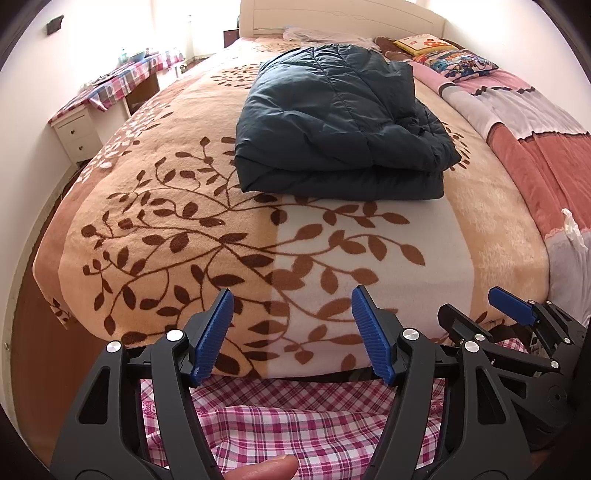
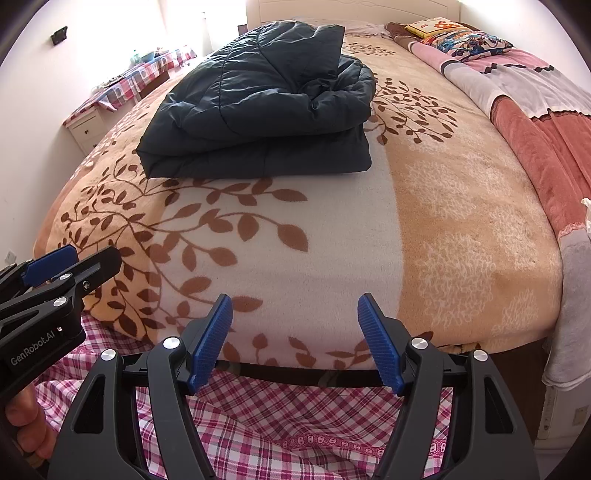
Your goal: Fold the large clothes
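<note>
bright daylight from blown-out far-left window (image 1: pixel 122 22), sharp focus, fisheye-bent edges

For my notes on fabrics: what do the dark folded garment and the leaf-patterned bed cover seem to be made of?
Dark garment: probably padded nylon or polyester; smooth, slightly shiny, with stitched quilting lines. Bed cover: probably plush fleece; matte, fuzzy nap.
</note>
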`<action>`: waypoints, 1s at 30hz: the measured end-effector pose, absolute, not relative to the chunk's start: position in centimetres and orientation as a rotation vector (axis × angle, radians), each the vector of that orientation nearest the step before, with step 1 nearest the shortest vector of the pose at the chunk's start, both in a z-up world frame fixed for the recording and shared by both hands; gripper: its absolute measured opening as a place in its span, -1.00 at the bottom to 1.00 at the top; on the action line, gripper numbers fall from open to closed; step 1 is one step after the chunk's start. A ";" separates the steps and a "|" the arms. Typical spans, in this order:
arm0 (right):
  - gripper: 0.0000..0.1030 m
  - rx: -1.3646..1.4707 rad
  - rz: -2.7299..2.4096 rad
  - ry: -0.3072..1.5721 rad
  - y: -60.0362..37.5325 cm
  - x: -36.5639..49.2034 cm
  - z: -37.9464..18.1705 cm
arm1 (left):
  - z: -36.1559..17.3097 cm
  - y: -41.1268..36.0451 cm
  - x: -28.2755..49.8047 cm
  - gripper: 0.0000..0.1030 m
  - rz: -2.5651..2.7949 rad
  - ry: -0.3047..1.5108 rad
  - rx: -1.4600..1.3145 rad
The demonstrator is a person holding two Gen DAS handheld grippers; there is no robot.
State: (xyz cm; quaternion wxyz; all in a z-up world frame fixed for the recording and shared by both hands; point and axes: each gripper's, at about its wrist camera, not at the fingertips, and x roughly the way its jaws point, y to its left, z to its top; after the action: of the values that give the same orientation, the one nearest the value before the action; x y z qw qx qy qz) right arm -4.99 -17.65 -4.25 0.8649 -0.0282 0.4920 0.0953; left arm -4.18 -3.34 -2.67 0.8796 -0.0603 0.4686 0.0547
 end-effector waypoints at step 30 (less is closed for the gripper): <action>0.34 -0.060 0.198 1.035 -17.5 -5.1 -4.4 | -3.1 -3.3 -4.2 0.27 0.109 0.987 -0.119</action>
State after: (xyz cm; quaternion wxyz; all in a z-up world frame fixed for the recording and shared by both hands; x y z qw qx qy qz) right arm -5.05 -17.46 -4.41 0.8640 -0.0287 0.4937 0.0944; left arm -4.16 -3.31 -3.05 0.8775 -0.0573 0.4732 0.0522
